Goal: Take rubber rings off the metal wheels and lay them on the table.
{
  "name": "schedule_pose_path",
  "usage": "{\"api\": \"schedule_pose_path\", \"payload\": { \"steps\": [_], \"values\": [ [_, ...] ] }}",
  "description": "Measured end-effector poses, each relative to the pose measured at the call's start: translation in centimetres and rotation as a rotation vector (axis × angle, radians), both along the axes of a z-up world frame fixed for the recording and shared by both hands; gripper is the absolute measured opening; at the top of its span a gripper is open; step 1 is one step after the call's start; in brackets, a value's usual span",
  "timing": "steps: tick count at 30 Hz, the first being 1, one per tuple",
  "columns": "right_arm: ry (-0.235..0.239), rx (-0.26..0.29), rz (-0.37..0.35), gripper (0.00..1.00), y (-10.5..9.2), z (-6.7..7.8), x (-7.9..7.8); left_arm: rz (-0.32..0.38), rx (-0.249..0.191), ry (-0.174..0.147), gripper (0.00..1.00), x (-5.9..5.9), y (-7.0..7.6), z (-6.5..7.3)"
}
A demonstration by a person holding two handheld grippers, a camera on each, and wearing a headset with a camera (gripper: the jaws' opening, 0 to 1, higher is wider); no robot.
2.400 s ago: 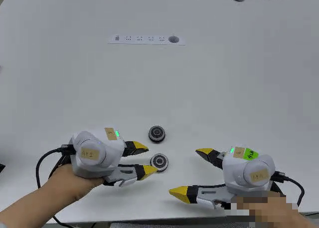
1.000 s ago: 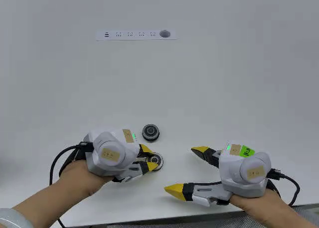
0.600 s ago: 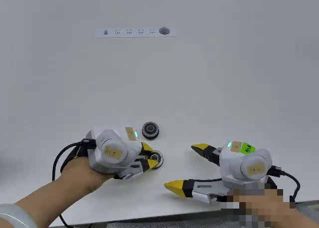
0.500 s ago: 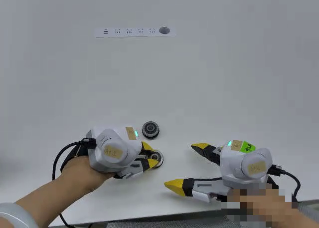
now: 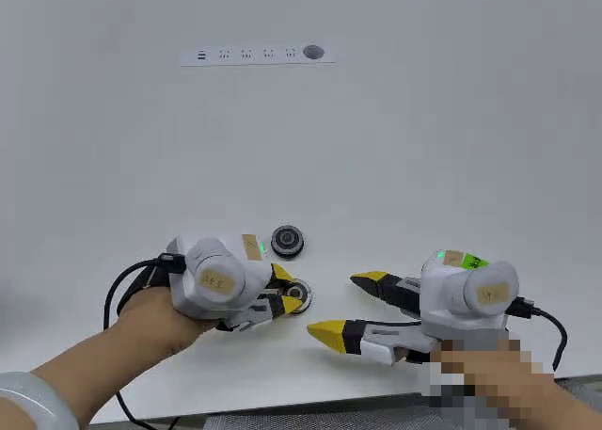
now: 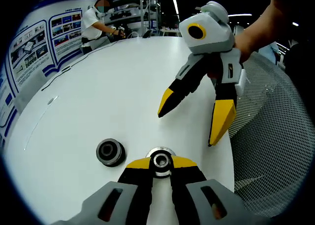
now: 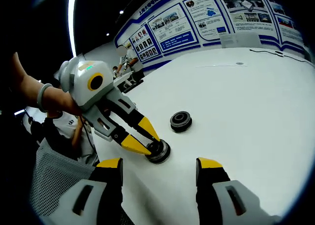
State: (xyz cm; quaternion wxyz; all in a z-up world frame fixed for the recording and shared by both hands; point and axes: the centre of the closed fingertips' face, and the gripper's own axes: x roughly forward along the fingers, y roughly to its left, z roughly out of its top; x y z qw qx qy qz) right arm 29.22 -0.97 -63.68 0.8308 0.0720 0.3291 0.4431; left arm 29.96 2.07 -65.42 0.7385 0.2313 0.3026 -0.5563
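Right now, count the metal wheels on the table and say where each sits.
2. The near wheel is pinched in the left tongs; the far wheel lies free on the table just beyond it.

White table (image 5: 423, 148), plain and matte, spanning the head view; its near edge runs along the bottom of the frame. A flat white power strip (image 5: 257, 54) lies at upper centre, its long side parallel to that edge. Two small metal wheels rest on the surface at lower centre, well apart from the strip. The upper wheel (image 5: 287, 241) lies flat, a black band around its metal hub. The lower wheel (image 5: 300, 294) sits just below and slightly right of it, near but not touching. In the left gripper view they appear at lower centre, side by side
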Motion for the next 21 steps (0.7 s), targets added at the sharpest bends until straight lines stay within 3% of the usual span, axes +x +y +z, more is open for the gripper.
{"api": "schedule_pose_path", "payload": {
  "steps": [8, 17, 21],
  "values": [
    [0.054, 0.061, -0.050, 0.49, 0.2, 0.4, 0.9, -0.018, 0.010, -0.009, 0.13, 0.0, 0.0, 0.0],
    [0.151, 0.082, -0.088, 0.37, 0.7, -0.5, 1.2, -0.028, 0.012, -0.014, 0.13, 0.0, 0.0, 0.0],
    [0.171, 0.086, -0.095, 0.31, 1.0, -0.8, 1.4, -0.031, 0.014, -0.015, 0.13, 0.0, 0.0, 0.0]
  ]
}}
